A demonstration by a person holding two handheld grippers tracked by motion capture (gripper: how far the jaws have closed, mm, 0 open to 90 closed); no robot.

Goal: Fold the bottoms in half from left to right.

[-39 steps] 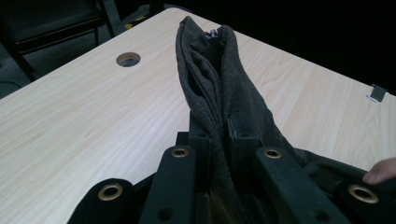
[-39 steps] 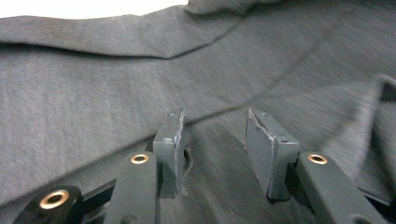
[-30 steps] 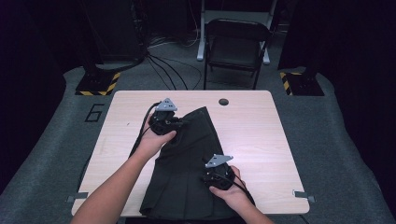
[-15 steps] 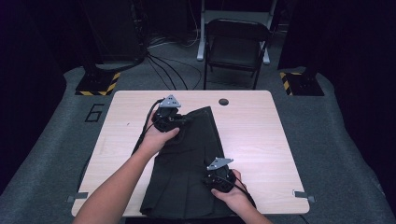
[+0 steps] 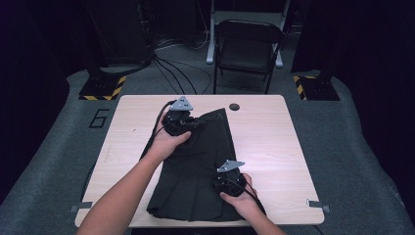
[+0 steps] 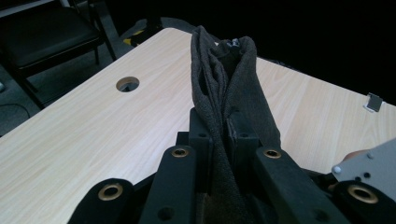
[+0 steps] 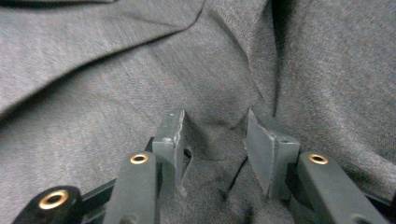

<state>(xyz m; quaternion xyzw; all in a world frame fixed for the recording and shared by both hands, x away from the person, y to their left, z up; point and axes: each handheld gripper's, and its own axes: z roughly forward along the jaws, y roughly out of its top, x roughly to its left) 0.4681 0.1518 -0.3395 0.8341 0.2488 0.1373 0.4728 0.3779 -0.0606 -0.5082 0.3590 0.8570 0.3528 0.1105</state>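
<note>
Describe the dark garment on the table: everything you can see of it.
The dark garment is a charcoal, woven-looking cloth, apparently a pleated skirt, lying mostly flat on the light wooden table, its near hem by the table's front edge. Folds run lengthwise. The left gripper is shut on a bunched fold at the far end, which stands up between its jaws. The right gripper rests on the cloth near the right side, jaws apart, fabric puckered between them.

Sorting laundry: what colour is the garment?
Dark charcoal grey garment, plain weave, clearest in the right gripper view.
</note>
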